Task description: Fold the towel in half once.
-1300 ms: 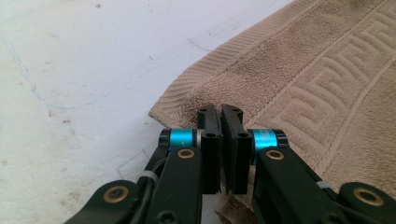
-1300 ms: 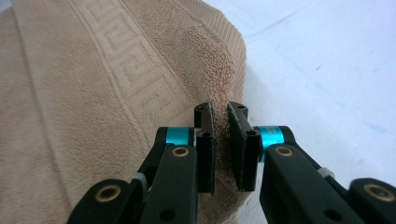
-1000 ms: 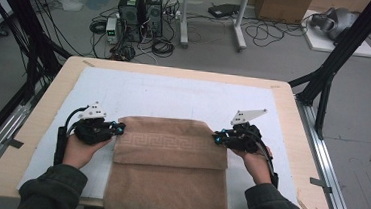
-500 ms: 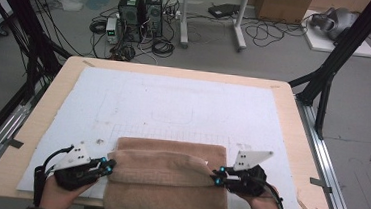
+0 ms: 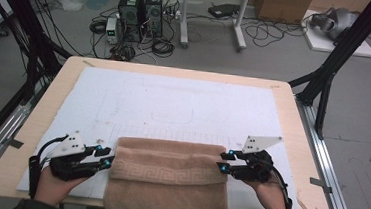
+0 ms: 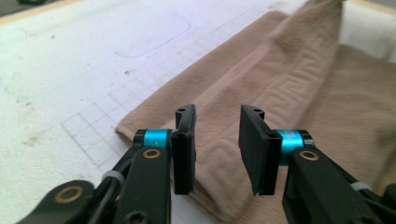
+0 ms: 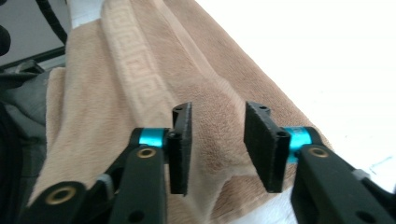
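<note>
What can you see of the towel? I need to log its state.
The towel is tan terry cloth with a woven key-pattern band, folded over. It lies at the near edge of the white mat, its lower part hanging over the table edge. The left gripper and right gripper sit open at its two sides.

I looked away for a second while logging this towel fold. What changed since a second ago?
Both hands drew back toward the near table edge, carrying the far edge of the tan towel with them, so it now lies folded near the front. The left claw and right claw now stand open at the fold's two ends, the towel let go. The white mat and table stayed put.
</note>
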The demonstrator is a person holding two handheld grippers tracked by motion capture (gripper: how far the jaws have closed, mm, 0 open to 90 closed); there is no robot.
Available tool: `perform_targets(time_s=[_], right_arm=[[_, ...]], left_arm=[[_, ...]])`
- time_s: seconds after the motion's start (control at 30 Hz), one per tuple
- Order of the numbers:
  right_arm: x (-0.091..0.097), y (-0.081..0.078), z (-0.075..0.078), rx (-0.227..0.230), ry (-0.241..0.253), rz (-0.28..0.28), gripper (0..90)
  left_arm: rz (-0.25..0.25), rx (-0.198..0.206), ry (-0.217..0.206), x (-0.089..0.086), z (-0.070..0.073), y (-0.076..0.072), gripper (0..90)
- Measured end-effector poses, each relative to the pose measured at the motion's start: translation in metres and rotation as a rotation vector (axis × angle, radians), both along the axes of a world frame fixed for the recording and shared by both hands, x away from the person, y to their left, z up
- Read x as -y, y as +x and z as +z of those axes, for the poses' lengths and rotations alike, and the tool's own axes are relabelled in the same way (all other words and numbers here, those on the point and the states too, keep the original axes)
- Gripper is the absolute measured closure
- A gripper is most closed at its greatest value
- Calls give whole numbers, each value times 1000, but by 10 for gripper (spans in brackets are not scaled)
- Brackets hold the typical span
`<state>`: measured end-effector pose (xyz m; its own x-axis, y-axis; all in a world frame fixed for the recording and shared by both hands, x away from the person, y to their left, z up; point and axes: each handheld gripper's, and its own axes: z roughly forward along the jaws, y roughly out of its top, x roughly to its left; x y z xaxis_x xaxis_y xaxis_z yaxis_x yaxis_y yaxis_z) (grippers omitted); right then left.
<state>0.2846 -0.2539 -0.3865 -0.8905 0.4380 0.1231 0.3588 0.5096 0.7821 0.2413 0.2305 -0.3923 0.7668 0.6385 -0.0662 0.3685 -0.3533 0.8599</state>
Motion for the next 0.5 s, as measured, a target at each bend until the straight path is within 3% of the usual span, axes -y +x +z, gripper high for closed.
perform_targets(time_s=[0.1, 0.17, 0.27, 0.33, 0.43, 0.5], right_arm=[[-6, 16, -17, -42, -17, 4, 546], [-11, 22, -28, -75, -19, 8, 539], [-18, 25, -41, -115, -30, 27, 571], [-21, 23, -46, -111, -42, 49, 651], [-24, 18, -48, -107, -57, 84, 779], [-25, 16, -47, -110, -53, 97, 810]], left_arm=[[13, -42, 32, 8, -15, 19, 621], [21, -70, 77, 15, -25, 31, 600], [-4, -127, 125, 25, -38, 43, 596], [-24, -128, 147, 29, -44, 44, 666], [-40, -123, 129, 29, -45, 42, 817], [-41, -115, 123, 27, -42, 40, 853]])
